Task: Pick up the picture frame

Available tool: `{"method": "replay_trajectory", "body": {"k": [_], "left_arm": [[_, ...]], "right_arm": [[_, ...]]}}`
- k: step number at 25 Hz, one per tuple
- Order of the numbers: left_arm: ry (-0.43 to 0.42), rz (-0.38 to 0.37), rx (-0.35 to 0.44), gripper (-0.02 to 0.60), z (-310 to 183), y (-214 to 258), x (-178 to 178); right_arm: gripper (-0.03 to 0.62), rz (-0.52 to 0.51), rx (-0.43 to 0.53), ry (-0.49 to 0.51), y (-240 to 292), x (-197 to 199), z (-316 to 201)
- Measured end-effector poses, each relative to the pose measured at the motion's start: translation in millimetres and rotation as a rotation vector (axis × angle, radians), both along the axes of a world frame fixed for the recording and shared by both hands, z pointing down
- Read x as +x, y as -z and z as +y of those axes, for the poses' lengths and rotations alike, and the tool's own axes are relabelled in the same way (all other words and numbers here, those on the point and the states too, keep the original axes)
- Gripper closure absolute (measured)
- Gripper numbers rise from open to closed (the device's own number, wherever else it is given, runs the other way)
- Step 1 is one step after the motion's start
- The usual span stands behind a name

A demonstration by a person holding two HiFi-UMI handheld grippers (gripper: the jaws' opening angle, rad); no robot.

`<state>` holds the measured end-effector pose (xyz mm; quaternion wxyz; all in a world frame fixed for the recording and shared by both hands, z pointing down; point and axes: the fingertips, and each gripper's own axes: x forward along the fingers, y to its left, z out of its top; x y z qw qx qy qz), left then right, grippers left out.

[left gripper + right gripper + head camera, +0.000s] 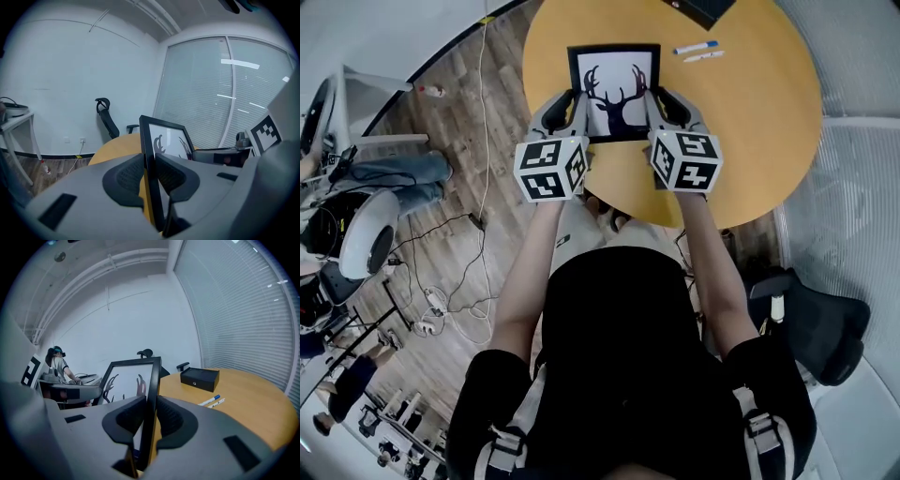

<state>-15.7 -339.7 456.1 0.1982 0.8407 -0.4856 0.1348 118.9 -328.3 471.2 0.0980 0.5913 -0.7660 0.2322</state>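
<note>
Wood-plank floor (478, 141): left side of the head view, crossed by loose cables (450, 281); no part in the task.

Left gripper (570, 101): left of centre in the head view, clamped on the left rail of the picture frame (614, 89). In the left gripper view (149, 171), roughly half closed, pinching the thin black edge (149, 154) between ribbed pads (129, 176), front and back.

Black picture frame: upper centre of the head view, over the near part of the table, between the two grippers. White print with a dark antler silhouette, face turned up toward the head camera. Seen edge-on in both gripper views. Probably clear of the tabletop, though the lower edge is hidden.

Reason for the hold: one grip per side rail, likely to keep a wide, flat thing level and stop it swinging. Rails taken rather than the smooth face, probably for a surer bite.

Right gripper (661, 98): right of centre in the head view, mirroring the left. In the right gripper view (151, 416), narrowed onto the frame's right rail (152, 380), gripping it from both sides.

Yellow round table (750, 122): upper right of the head view.

Marker pens (697, 47): upper right, flat on the table, near the frame's corner but apart from it.

Black box (200, 378): right of centre in the right gripper view, beyond the pens.
</note>
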Motion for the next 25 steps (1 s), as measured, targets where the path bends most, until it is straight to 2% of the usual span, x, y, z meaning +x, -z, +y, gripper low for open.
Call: {"method": "replay_trajectory", "body": {"k": [8,14,20,25], "left_arm": [[-0.025,0.012,0.107,0.497,-4,61,3],[-0.045,0.074,0.137,0.497,-8,102,6],[-0.066,0.075,0.219,0.497,-10,144,13],[-0.091,0.084,0.257,0.497,-13,173,19]], "right_arm": [[0.507,0.023,0.126,0.019,62,3,-10],[0.505,0.040,0.194,0.032,109,7,-12],[0.505,0.061,0.275,0.023,154,13,-8],[0.505,0.074,0.333,0.002,186,19,-7]]}}
